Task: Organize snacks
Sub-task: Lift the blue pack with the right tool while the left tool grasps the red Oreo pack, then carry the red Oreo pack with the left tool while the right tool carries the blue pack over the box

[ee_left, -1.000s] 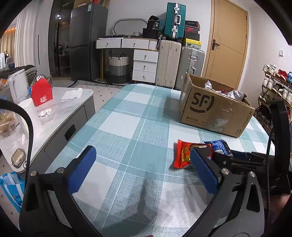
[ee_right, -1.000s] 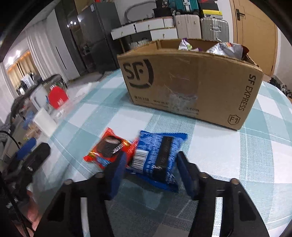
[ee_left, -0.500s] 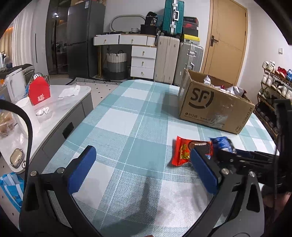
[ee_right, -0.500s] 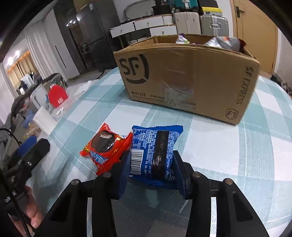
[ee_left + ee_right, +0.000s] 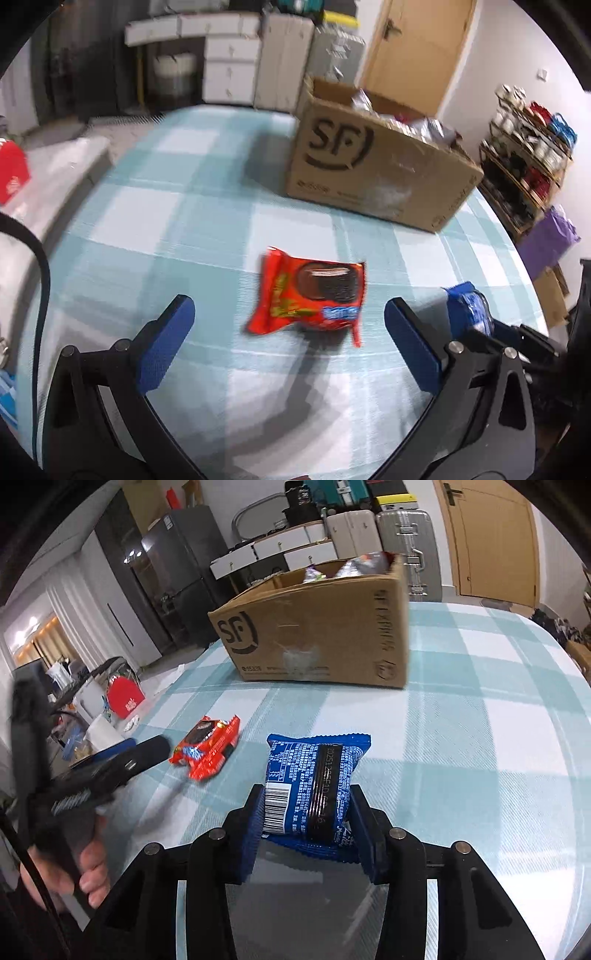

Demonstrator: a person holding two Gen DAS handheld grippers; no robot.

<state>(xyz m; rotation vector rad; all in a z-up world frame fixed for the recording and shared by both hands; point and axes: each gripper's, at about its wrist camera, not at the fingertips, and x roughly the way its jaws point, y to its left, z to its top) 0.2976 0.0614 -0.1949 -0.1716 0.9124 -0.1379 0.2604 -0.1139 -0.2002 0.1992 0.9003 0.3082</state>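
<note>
Blue-padded and clenched, the right hand-held gripper (image 5: 306,827) is grasping the blue snack packet (image 5: 314,786) by its near end, pads pressed to both sides, barcode facing up, the packet's far end reaching out over the checked desk (image 5: 480,720). Over on the other side, the left hand-held gripper (image 5: 288,332) stands released, fingers spread wide, hovering just short of the red cookie packet (image 5: 314,295), which lies flat on the desk, touching neither pad. A hand (image 5: 85,864) grips that left tool's handle. Beyond both packets sits the cardboard box (image 5: 376,173), open-topped, with crinkled snack bags (image 5: 354,566) already showing inside it, well apart from the red packet.
</note>
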